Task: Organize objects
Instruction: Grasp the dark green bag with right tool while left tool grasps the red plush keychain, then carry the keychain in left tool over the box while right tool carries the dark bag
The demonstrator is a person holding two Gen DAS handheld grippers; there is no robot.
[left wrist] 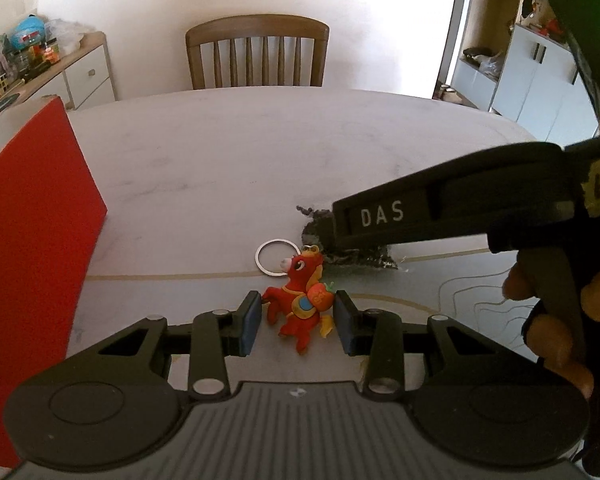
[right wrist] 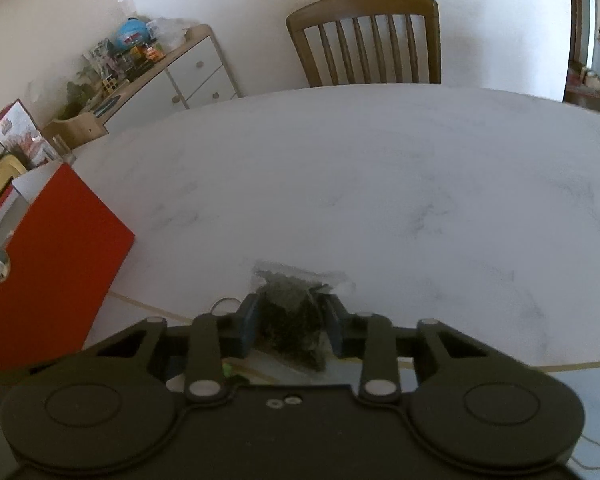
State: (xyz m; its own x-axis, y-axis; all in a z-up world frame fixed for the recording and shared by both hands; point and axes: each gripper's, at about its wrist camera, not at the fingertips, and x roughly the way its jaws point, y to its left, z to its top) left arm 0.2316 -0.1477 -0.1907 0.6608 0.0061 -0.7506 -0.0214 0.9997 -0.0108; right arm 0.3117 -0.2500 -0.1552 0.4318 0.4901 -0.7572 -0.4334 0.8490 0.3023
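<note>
A red toy horse keychain [left wrist: 300, 306] with a metal ring [left wrist: 277, 258] lies on the white table [left wrist: 228, 160]. My left gripper [left wrist: 296, 322] is open, its blue pads on either side of the horse, not pressing it. A clear bag of dark bits [right wrist: 294, 320] lies on the table; it also shows in the left wrist view [left wrist: 320, 232], partly hidden. My right gripper [right wrist: 292, 326] has its fingers against both sides of the bag. In the left wrist view the right gripper's black body [left wrist: 440, 208] reaches in from the right.
A red box [left wrist: 32, 236] stands at the table's left edge, also in the right wrist view [right wrist: 56, 268]. A wooden chair [left wrist: 258, 54] stands behind the table. A cluttered sideboard [right wrist: 156, 72] lines the left wall. White cabinets [left wrist: 540, 76] stand at the right.
</note>
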